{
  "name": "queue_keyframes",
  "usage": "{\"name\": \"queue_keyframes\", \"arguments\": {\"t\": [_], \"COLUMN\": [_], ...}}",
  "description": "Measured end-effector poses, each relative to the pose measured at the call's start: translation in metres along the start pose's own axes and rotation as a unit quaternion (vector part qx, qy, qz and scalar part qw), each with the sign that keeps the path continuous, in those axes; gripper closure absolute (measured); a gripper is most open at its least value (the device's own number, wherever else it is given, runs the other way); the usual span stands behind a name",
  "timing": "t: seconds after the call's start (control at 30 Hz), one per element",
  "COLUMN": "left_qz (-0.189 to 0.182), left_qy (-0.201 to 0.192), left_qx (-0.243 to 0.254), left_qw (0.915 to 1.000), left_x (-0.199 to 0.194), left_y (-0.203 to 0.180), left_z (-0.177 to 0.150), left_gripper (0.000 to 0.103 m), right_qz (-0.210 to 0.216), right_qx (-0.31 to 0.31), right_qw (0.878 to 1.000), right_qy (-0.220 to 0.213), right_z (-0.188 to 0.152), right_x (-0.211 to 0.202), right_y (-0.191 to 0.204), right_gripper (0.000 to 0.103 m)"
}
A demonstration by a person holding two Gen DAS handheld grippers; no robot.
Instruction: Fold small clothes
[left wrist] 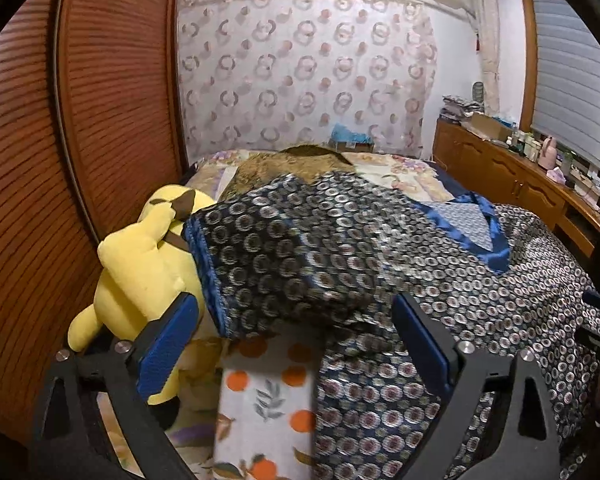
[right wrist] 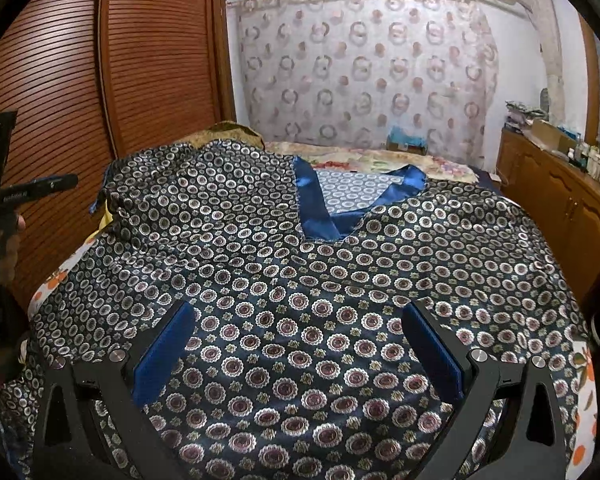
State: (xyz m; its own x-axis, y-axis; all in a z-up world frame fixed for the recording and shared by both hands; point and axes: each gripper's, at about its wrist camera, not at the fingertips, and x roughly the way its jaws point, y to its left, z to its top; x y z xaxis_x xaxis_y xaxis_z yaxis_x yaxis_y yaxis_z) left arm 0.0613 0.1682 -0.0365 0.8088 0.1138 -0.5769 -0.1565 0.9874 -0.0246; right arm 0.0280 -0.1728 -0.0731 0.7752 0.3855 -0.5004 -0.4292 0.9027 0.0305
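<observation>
Spread across the bed, front up, lies the patterned satin top, its left sleeve draped over a yellow plush toy. I judge it light, limp and slippery, so I'd pinch the blue-trimmed sleeve hem or a shoulder seam. Both my left gripper and right gripper hover with fingers apart, holding nothing.

One patterned garment, one yellow plush toy, two grippers.
</observation>
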Motion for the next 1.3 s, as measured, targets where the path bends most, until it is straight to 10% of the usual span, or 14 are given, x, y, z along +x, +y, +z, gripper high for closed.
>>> {"name": "queue_keyframes", "arguments": {"t": [0.47,0.77,1.3], "left_qz": [0.019,0.021,-0.078], "left_qy": [0.073,0.070,-0.029], "left_qx": [0.030,0.029,0.103], "left_qw": [0.9967,0.9969,0.9912], "left_x": [0.048,0.058,0.010], "left_y": [0.022,0.039,-0.065], "left_z": [-0.024,-0.017,0.079], "left_gripper": [0.031,0.094,0.100], "right_qz": [0.008,0.009,0.011], "right_qx": [-0.037,-0.037,-0.031], "right_qw": [0.997,0.997,0.998], "right_qy": [0.061,0.060,0.060], "right_z": [-0.002,-0.005,-0.005], "right_x": [0.021,0.020,0.020], "right_y": [-0.002,-0.002,-0.003], "right_gripper": [0.000,0.000,0.000]}}
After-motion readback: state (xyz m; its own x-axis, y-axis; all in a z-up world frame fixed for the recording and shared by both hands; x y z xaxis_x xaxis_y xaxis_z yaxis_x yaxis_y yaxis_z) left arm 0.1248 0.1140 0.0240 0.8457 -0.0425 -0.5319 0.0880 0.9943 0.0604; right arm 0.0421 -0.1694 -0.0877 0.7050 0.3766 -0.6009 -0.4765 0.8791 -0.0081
